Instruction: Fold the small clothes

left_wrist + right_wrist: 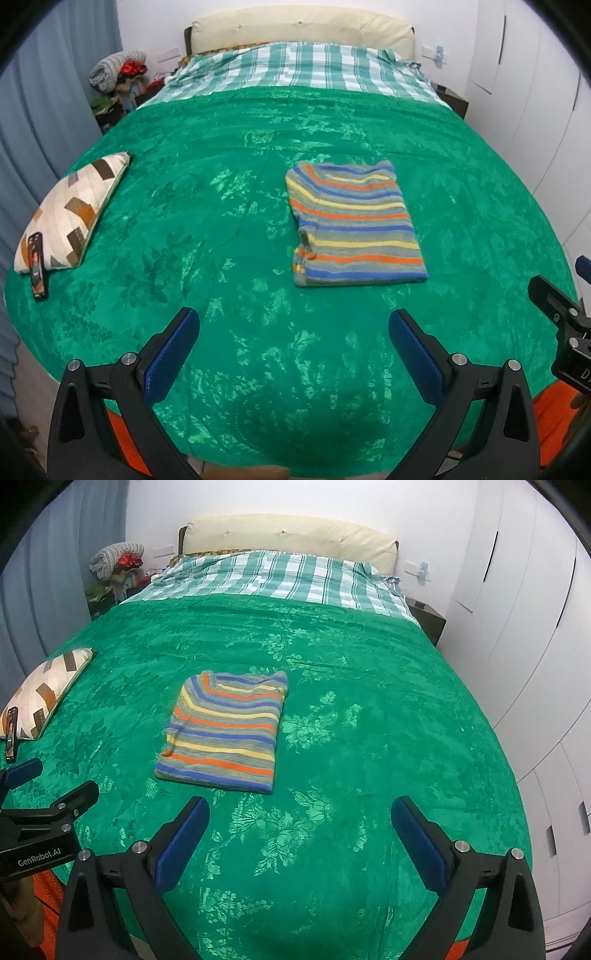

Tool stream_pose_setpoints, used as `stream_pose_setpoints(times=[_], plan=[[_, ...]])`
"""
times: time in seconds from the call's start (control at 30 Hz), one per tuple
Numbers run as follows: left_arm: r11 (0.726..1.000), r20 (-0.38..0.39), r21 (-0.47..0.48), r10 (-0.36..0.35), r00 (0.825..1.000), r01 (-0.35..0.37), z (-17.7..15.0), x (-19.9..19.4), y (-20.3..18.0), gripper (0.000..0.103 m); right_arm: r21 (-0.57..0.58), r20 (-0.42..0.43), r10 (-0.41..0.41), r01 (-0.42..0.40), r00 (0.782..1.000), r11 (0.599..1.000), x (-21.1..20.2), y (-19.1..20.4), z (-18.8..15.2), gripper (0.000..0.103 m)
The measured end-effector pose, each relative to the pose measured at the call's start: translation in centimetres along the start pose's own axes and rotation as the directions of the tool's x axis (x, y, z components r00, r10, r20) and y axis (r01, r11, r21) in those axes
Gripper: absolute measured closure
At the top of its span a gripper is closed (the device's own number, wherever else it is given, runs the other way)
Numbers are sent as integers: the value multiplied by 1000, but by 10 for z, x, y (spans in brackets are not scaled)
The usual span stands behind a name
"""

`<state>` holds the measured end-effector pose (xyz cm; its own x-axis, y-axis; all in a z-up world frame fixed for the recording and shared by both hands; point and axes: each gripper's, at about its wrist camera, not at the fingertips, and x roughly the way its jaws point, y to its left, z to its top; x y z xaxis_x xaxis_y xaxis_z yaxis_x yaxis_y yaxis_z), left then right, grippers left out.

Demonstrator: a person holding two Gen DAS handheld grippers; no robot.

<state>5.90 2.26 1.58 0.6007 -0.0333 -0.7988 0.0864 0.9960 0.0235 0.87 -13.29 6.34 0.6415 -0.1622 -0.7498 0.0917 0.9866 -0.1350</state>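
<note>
Green, shiny floral-patterned bedspread (240,229) filled the left wrist view, and on it, right of centre and well beyond the fingertips, lay the small striped knit garment in grey, blue, orange and yellow (354,221), already a flat, tidy rectangle. The left gripper (293,332) hung spread wide and empty above bare cloth near the bed's near edge. A cream cushion with brown chevron patches (70,210) sat far left, a dark phone (37,266) leaning against it.

In the right wrist view the same garment (225,734) lay left of centre, its near hem just past the left blue pad. The right gripper (299,823) was likewise released and holding nothing.

Judging from this, the fold looked nearly or wholly done. If one more halving was wanted, both grippers would do well to pinch the two near corners through every layer, lift low and level, and carry them to the far edge so the stripes stayed aligned; grabbing only the top layer risked undoing the tucked sleeve.
</note>
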Motion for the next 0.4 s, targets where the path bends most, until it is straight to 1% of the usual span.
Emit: stream_pose_setpoints(times=[0.2,0.4], plan=[[1000,-2,6,-2,1000,2,1,0,0,1,2,-13,11,-11,1000,1000,0,-2,-2,5],[999,7,-12,-45,999,45,1,-4,1,1,4,-12,13,-13,1000,1000,1,-3,-2,5]])
